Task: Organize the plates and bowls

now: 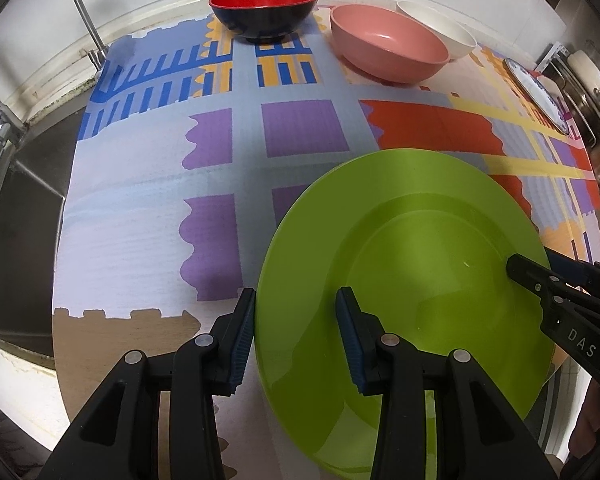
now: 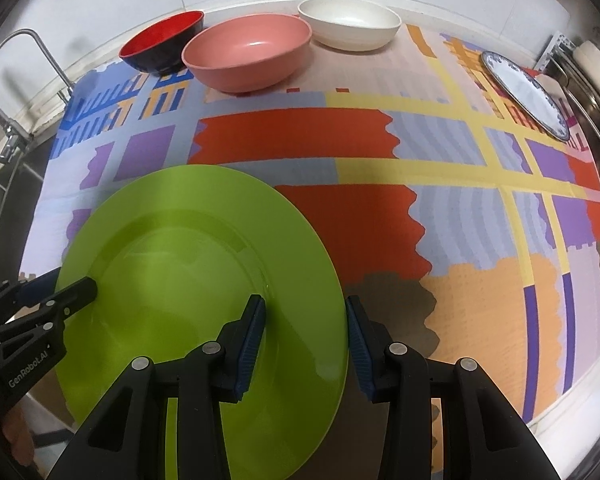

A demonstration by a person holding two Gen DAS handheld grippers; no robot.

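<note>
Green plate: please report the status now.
Left gripper and right gripper fingers straddle opposite rims of green plate, not clamped. Plate on mat. Nothing in the way.

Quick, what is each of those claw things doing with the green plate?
Left gripper: open, jaws astride the green plate rim.
Right gripper: open, astride the opposite rim.

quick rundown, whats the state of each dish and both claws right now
green plate: flat on mat, rim between both claws' fingers
left claw: open, straddling plate rim
right claw: open, straddling opposite rim
red bowl: upright, empty
pink bowl: upright, empty
white bowl: upright, empty
blue-patterned plate: flat, empty
</note>
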